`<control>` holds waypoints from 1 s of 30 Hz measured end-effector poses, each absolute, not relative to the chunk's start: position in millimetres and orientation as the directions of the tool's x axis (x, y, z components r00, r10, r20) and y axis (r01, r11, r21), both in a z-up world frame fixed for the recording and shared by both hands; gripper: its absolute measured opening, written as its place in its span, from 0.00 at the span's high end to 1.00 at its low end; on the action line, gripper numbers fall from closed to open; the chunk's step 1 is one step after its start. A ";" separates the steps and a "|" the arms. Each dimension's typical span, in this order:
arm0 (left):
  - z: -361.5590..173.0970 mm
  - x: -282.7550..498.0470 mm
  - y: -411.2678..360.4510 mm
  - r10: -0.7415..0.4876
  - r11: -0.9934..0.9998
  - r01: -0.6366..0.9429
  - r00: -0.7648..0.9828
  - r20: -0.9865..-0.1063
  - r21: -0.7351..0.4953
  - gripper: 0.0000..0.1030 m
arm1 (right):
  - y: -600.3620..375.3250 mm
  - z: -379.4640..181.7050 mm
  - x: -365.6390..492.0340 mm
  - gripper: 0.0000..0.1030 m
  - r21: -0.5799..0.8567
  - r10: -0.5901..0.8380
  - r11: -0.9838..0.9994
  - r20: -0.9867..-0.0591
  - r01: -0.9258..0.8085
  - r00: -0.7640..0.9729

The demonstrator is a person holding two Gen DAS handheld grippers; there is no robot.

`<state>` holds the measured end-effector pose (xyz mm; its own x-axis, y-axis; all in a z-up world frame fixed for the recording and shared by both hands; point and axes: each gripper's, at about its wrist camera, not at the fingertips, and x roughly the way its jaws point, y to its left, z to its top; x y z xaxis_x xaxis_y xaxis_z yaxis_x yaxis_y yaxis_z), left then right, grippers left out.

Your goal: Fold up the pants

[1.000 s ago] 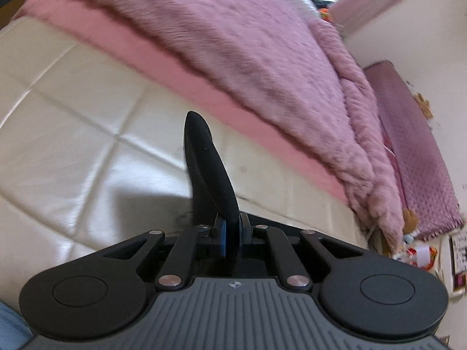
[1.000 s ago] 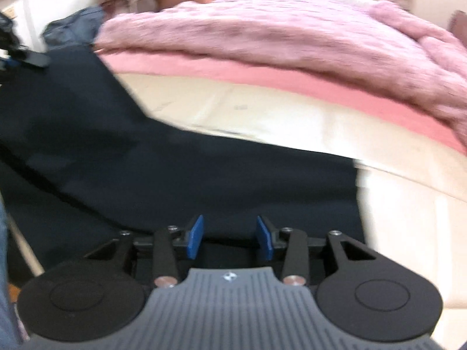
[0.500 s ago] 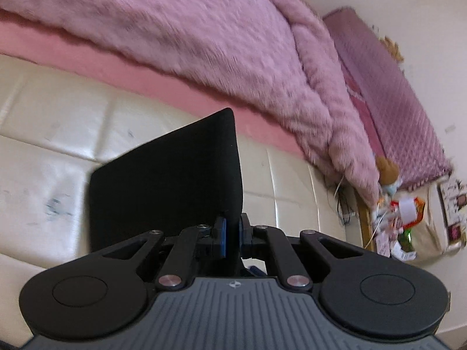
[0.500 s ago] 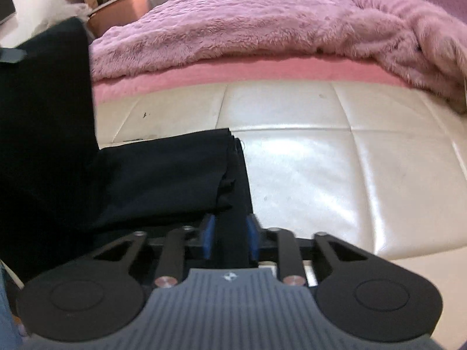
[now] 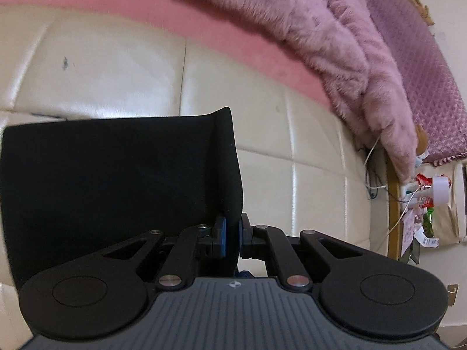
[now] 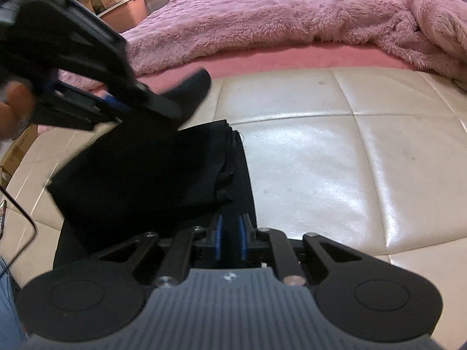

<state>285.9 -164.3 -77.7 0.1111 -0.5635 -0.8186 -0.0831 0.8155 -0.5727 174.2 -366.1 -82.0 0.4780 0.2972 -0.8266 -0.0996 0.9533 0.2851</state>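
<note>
My left tongs point(image 5: 230, 234) clenched on black pants point(image 5: 116, 180) edge, lifted above cream quilted mattress point(image 5: 306, 151). My right tongs point(image 6: 230, 240) clenched on pants fold lying on mattress. Pink blanket point(image 6: 277, 14) beyond.

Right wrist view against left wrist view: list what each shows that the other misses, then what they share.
Only the right wrist view: the left gripper seen from outside, a hand behind it, storage boxes, and the right gripper, jaws shut on the pants.
Only the left wrist view: a cluttered bedside corner and purple quilted fabric.
Both: black pants, cream padded surface, pink furry blanket.
</note>
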 end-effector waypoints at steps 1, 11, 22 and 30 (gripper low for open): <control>-82.6 286.2 -164.3 -0.570 0.811 -0.089 0.100 -0.815 -0.578 0.92 | -366.6 -82.9 174.3 0.93 0.288 0.296 0.953 -0.827 -0.094 0.477; -68.4 277.3 -151.3 -0.639 0.764 -0.038 0.096 -0.764 -0.644 0.81 | -363.6 -74.8 175.6 0.92 0.264 0.268 0.961 -0.831 -0.079 0.487; -38.7 228.5 -83.0 -0.427 0.904 0.136 0.266 -0.864 -0.405 0.80 | -377.2 -37.6 163.0 0.77 0.309 0.272 0.951 -0.799 -0.022 0.536; -59.0 202.1 -31.7 -0.405 0.912 0.051 0.279 -0.870 -0.408 0.80 | -386.3 -63.9 166.9 0.76 0.515 0.416 0.852 -0.777 0.097 0.472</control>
